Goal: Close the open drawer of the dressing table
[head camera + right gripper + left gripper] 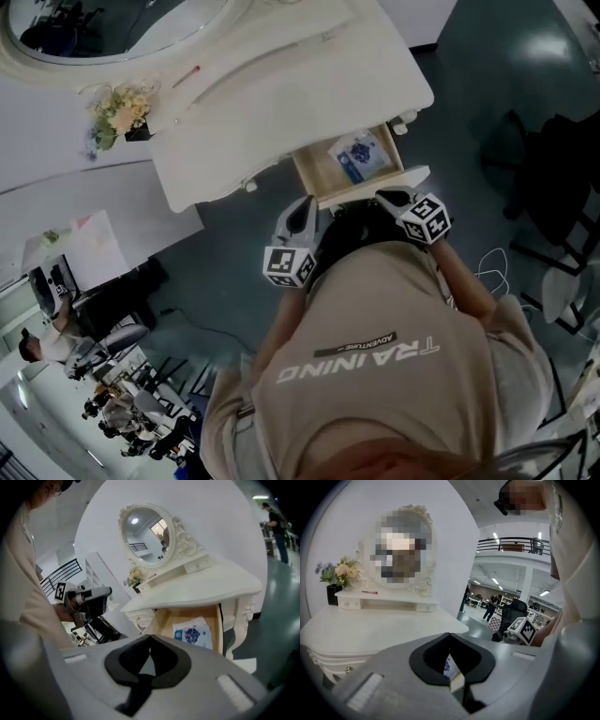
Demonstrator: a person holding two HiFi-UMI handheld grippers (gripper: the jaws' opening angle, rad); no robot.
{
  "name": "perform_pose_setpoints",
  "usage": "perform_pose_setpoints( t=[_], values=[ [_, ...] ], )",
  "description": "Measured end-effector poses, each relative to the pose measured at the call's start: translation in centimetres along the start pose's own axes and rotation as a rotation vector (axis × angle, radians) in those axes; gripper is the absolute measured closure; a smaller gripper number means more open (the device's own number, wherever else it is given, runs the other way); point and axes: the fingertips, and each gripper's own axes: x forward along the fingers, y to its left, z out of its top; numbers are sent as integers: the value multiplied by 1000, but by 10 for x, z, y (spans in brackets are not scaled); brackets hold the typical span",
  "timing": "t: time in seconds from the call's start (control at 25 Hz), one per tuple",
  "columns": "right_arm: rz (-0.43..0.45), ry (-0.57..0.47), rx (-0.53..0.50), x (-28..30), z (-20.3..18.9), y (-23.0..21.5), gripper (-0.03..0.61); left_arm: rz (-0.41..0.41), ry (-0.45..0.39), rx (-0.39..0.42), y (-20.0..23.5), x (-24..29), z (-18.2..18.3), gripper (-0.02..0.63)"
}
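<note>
Under the white dressing table (281, 94), the open pale-wood drawer (321, 167) lies just ahead of both grippers. The left gripper (302, 208) and right gripper (389, 196) are both closed and empty; the right looks nearer its front.

Booklet (359, 156) in open drawer (312, 176) under tabletop (281, 94), flowers (120, 112) and mirror (103, 23) behind

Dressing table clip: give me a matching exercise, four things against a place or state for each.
Things:
1. drawer
2. paper
3. flowers
4. right gripper

Place or state:
a. shut, holding nothing
b. pulled out
c. lying in the drawer
d. on the tabletop

Pairs: 1-b, 2-c, 3-d, 4-a
</note>
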Motion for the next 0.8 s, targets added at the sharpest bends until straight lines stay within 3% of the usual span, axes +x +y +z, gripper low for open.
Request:
perform_pose_setpoints(
  t=[0.2,0.36,0.56,0.8],
  values=[
    [-24,200,2,25,-53,-15,574,-25,-47,-16,17,8,13,614],
    [-46,406,149,35,-106,-21,574,-70,-33,-1,27,8,13,614],
    [-78,476,243,48,-117,-42,574,-78,-63,-16,52,12,17,614],
    [-151,458,357,57,-124,-57,574,-75,-62,-68,81,6,3,614]
  ],
)
